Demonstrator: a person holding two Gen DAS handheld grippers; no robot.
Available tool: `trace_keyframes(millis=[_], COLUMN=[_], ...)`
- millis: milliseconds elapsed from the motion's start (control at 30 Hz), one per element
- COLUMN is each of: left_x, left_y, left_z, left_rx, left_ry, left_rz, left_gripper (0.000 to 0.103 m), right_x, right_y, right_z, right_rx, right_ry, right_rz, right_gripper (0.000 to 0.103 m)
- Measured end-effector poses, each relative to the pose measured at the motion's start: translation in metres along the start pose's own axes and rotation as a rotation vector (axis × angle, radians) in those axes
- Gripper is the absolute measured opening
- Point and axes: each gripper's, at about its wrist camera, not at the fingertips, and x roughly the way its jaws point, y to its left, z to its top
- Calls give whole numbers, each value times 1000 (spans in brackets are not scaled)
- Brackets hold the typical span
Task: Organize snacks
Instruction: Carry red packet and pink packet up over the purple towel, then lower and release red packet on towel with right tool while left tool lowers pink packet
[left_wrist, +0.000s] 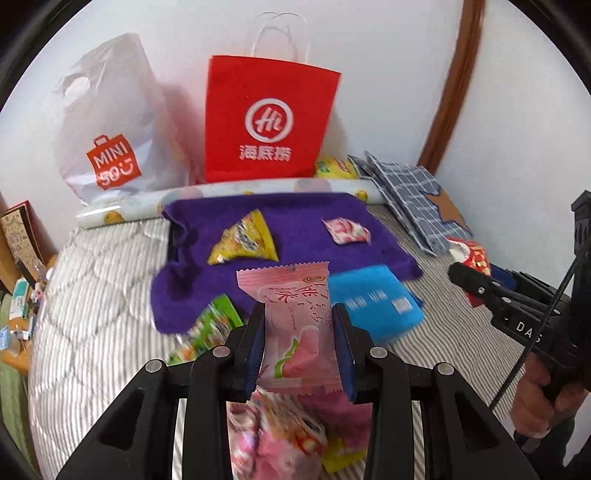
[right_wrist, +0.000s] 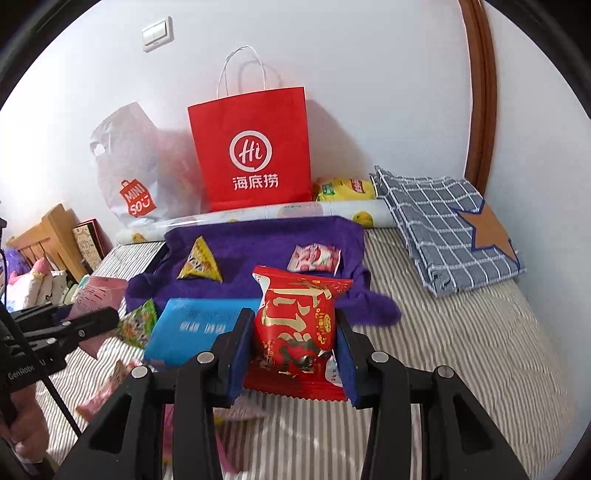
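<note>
Pink wrapper first: your left gripper (left_wrist: 299, 343) is clamped on a pink snack packet (left_wrist: 295, 328), pads pressed to both sides, and the packet hangs clear above the striped bedding (left_wrist: 92, 280). Your right gripper (right_wrist: 291, 354) is doing the same with a red snack packet (right_wrist: 299, 328) — gripped across its middle, held off the bed.

Ahead of both lies the purple cloth (left_wrist: 295, 214), and on it a yellow triangular snack (left_wrist: 243, 240) and a small pink-and-white candy pack (left_wrist: 345, 230), set well apart. A blue packet (left_wrist: 373, 299) rests at the cloth's near edge and a green snack (left_wrist: 207, 325) lies partly off its near left corner. More loose pink wrappers (left_wrist: 280, 439) sit on the bedding under your left gripper.

You look to be mid-carry, with two snacks in hand and the cloth as the likely sorting spot; the red paper bag (left_wrist: 269, 118) and the white plastic bag (left_wrist: 110, 122) against the wall could be the target instead — I cannot tell which. Next move, as I judge it: bring each packet over a bare patch of purple, away from the pieces already there, lower until it touches, then let the jaws part. Keep the two grippers from crossing; they are near each other.
</note>
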Motion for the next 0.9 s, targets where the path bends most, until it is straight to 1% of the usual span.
trace_keyframes(millis=[133, 200, 300, 433, 533, 600, 667, 767, 833, 900], left_x=[10, 16, 22, 33, 43, 51, 61, 79, 89, 96], left_y=[19, 32, 46, 55, 61, 65, 71, 81, 86, 90], left_z=[18, 27, 40, 61, 74, 78, 76, 66, 58, 53], left_rx=[-47, -99, -151, -171, -172, -173, -175, -178, -176, -184], left_ry=[-2, 4, 10, 2, -15, -22, -25, 7, 37, 55], left_rz=[36, 26, 19, 38, 52, 54, 64, 72, 86, 95], left_gripper=[35, 35, 35, 35, 35, 35, 35, 35, 35, 35], right_x=[22, 30, 48, 66, 78, 87, 100, 125, 142, 150], right_y=[-8, -11, -13, -16, -16, -17, -22, -32, -37, -38], right_z=[21, 29, 47, 70, 84, 86, 82, 68, 59, 52], right_rx=[11, 17, 24, 34, 25, 24, 39, 68, 81, 68], right_ry=[5, 7, 12, 18, 15, 17, 23, 71, 126, 142], right_rz=[8, 11, 16, 46, 45, 50, 71, 84, 83, 64], right_gripper=[39, 39, 39, 39, 39, 39, 39, 39, 39, 39])
